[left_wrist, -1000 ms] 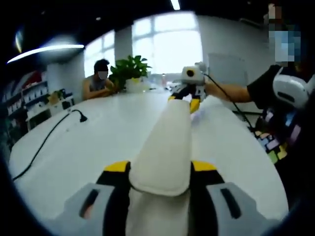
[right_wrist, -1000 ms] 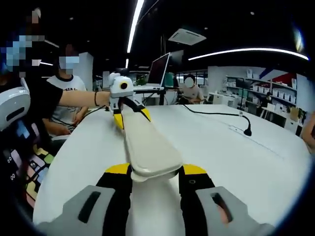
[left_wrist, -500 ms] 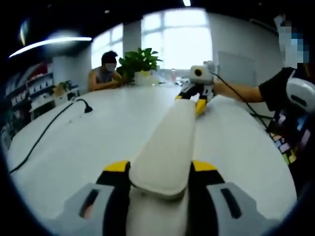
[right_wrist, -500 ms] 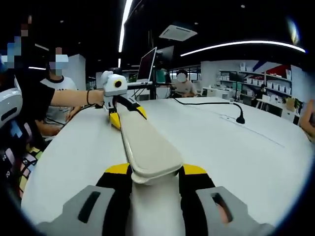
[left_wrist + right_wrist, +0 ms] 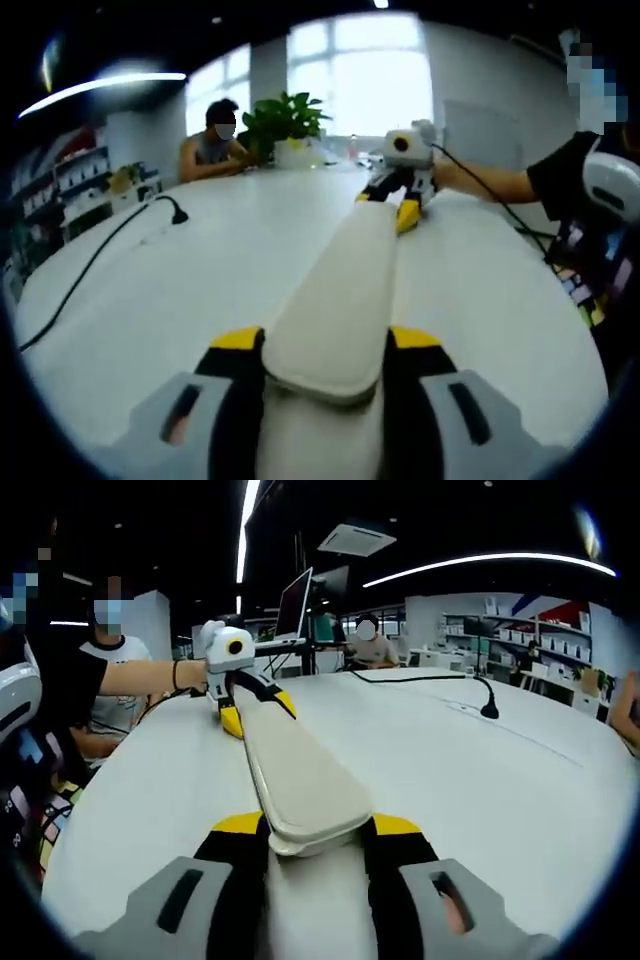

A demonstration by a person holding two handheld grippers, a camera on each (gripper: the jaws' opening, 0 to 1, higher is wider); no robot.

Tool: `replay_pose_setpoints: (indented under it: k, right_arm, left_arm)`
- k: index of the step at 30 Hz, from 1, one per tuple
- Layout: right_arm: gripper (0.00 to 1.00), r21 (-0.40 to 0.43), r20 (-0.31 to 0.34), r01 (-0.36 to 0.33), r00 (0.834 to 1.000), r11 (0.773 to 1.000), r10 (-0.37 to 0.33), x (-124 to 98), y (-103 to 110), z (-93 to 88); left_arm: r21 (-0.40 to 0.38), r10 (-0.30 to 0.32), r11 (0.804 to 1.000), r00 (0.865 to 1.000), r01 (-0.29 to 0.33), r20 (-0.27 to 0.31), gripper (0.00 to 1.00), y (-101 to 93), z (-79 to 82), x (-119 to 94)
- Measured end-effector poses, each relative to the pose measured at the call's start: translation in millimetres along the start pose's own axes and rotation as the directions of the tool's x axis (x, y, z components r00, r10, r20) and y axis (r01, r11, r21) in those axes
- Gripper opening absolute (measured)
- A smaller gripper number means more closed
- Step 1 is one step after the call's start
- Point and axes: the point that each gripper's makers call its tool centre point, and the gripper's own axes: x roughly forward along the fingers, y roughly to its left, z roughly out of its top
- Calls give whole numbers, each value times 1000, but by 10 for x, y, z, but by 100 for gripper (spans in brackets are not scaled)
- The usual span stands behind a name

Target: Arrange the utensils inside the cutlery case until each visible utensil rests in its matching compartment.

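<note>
The long cream cutlery case (image 5: 340, 290) is clamped at both ends: the left hand-held gripper (image 5: 325, 345) is closed on the near end at lower centre, the right hand-held gripper (image 5: 312, 830) on the other. It's carried just over the white tabletop (image 5: 180, 290), with plenty of bare surface either side. A black cable (image 5: 95, 275) is seen at left.

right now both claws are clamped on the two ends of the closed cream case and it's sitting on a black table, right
Not quite: the table is white, as the left gripper view shows. The rest holds: the left claw and right claw each clamp one end of the closed cream case.
</note>
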Motion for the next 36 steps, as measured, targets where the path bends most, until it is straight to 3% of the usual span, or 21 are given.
replay_pose_setpoints:
  k: [10,14,19,22,25,27,28,29,31,33,34,36]
  right_arm:
    - [49,-24,-1,49,999,999,-49,-153,-39,11]
    - [51,-12,41,81,996,997,-80,-285,-39,67]
    - [50,-3,108,156,982,988,-154,-438,-74,220]
    - [49,22,157,238,959,971,-238,-586,-135,344]
    - [48,36,191,365,911,930,-365,-788,-253,426]
    - [49,55,218,439,871,897,-440,-940,-305,479]
    - [49,63,225,457,860,887,-458,-989,-311,494]
    - [50,66,242,480,843,875,-481,-1063,-310,527]
    - [50,96,281,541,791,836,-544,-1235,-324,590]
    - [51,127,283,592,747,796,-601,-1377,-321,591]
    - [52,132,284,630,716,765,-638,-1462,-312,592]
    - [53,150,258,677,676,720,-690,-1572,-282,554]
  left_arm:
    - [-20,30,999,1000,-30,-6,51,75,-49,-104]
    - [-29,60,998,998,-59,9,52,108,-51,-225]
    - [-33,59,998,998,-58,29,51,35,-35,-323]
    - [-37,77,997,994,-74,72,51,0,42,-390]
    - [-72,168,985,977,-159,134,50,42,170,-549]
    - [-81,244,969,960,-235,140,50,88,214,-669]
    - [-67,269,963,955,-262,128,51,99,213,-709]
    - [-67,303,953,943,-296,136,51,109,250,-767]
    - [-142,352,933,918,-329,184,52,93,367,-883]
    - [-180,416,907,882,-382,222,57,97,456,-1015]
    - [-187,442,894,867,-406,230,58,88,480,-1067]
    - [-202,493,867,844,-456,209,59,57,480,-1161]
